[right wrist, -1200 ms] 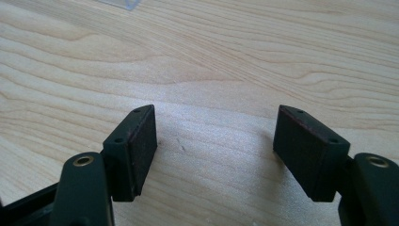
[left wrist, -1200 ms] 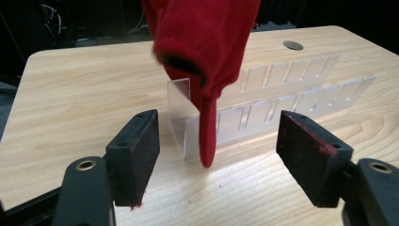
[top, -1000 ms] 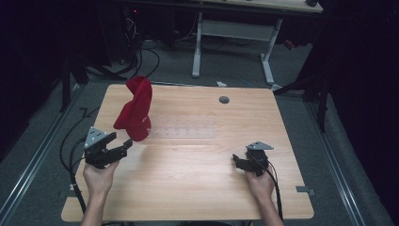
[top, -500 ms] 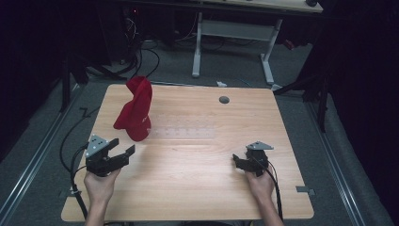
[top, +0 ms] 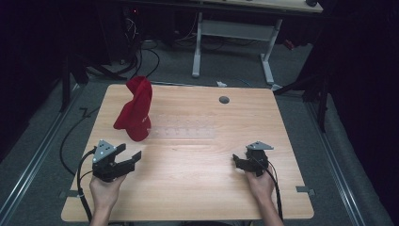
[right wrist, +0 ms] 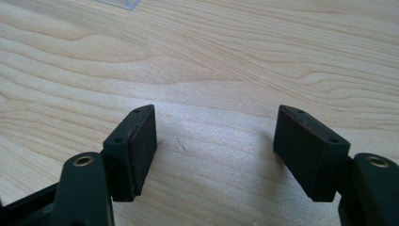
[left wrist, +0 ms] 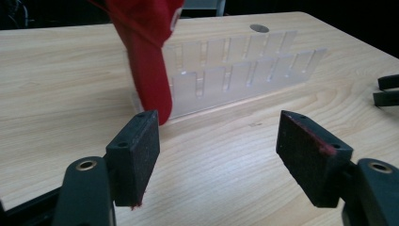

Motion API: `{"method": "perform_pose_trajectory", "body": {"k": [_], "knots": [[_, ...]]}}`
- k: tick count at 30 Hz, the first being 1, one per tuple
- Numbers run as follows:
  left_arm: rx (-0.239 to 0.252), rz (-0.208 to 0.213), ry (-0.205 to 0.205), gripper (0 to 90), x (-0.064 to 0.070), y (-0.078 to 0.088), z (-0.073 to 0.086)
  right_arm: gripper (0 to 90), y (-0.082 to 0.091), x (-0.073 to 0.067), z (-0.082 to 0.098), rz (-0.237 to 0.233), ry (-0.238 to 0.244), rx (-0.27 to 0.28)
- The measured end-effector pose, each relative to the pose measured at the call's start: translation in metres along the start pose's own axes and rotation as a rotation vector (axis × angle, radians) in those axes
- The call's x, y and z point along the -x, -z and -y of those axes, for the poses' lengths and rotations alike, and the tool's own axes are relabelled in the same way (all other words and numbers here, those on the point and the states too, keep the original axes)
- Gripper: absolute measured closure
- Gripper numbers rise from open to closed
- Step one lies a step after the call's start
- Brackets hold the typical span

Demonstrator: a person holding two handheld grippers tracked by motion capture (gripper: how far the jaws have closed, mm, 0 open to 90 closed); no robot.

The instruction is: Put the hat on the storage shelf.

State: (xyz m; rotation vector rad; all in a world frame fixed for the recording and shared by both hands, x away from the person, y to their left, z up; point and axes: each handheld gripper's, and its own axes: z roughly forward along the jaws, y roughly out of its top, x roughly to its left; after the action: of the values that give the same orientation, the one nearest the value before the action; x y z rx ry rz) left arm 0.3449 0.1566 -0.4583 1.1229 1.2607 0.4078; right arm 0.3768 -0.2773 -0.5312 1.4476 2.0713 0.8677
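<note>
A red cloth (top: pixel 135 111) stands draped over the left end of a clear plastic rack (top: pixel 186 128) on the wooden table (top: pixel 197 188). In the left gripper view the red cloth (left wrist: pixel 146 56) hangs over the clear rack (left wrist: pixel 235 70) just beyond my jaws. My left gripper (top: pixel 126 155) is open and empty, a little in front of the cloth. My right gripper (top: pixel 237 161) is open and empty too, low over bare wood at the front right. Its pads (right wrist: pixel 141 150) frame only table grain.
A round grommet hole (top: pixel 224 100) sits near the table's far edge. Another desk's white legs (top: pixel 197 47) and cables (top: pixel 146 52) lie on the floor beyond. Black cables trail from both grippers off the front edge.
My left gripper has drawn back toward the front edge, away from the red cloth, still open. The right gripper has stayed put.
</note>
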Motion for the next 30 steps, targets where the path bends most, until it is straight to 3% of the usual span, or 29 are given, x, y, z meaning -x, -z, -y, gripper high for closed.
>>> {"method": "perform_pose_trajectory", "body": {"k": [13,30], "knots": [[-0.053,0.039,-0.013,30.4,0.013,-0.006,0.019,30.9,0.0,0.0,0.0,0.0,-0.001,-0.001],[-0.138,0.081,-0.026,31.1,0.029,-0.026,0.047,30.9,0.0,0.0,0.0,0.0,-0.002,-0.002]]}}
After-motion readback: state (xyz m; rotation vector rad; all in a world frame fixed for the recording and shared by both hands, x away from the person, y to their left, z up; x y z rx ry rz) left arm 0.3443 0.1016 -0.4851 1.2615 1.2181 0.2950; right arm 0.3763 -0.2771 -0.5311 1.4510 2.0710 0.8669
